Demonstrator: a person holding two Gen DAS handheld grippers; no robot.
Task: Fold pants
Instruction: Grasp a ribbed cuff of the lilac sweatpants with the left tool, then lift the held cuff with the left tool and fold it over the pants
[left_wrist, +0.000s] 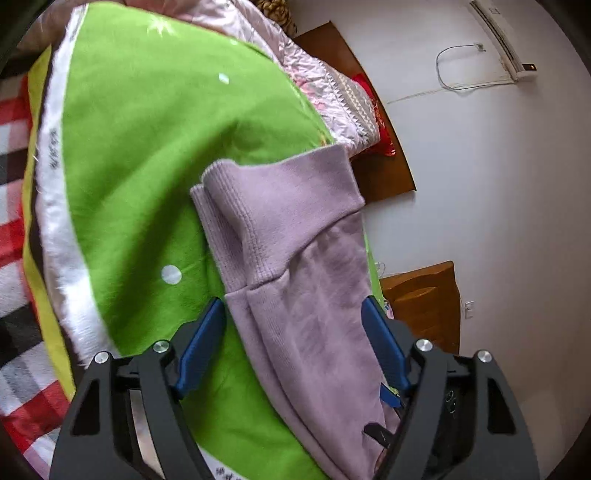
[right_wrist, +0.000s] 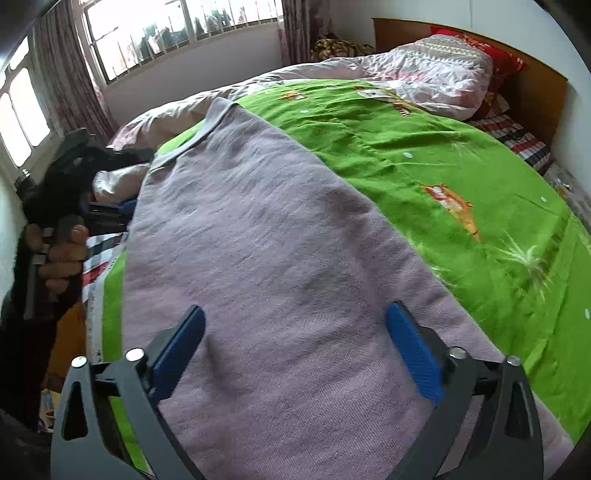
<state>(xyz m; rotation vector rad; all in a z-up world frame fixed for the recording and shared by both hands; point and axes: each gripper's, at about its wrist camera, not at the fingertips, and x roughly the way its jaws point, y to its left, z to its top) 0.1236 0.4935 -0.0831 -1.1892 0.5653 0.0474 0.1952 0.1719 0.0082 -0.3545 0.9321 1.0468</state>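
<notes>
Left claw (left_wrist: 293, 314): jaws apart, lilac pants (left_wrist: 295, 258) between them, unpinched.
Right claw (right_wrist: 295, 321): wide above the pants.
Pants: flat on green blanket (right_wrist: 443, 166), bed.

Lilac pants (left_wrist: 295, 258) (cuffs folded back) lie on green blanket (left_wrist: 147, 166).

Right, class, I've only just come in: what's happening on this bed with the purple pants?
A person holding a gripper in each hand is folding lilac pants laid on a green blanket on the bed. The left gripper is at the end with the ribbed cuffs, its jaws apart with the cloth between them, not yet pinched. The right gripper hovers over the wide part of the pants, jaws open, holding nothing.
</notes>
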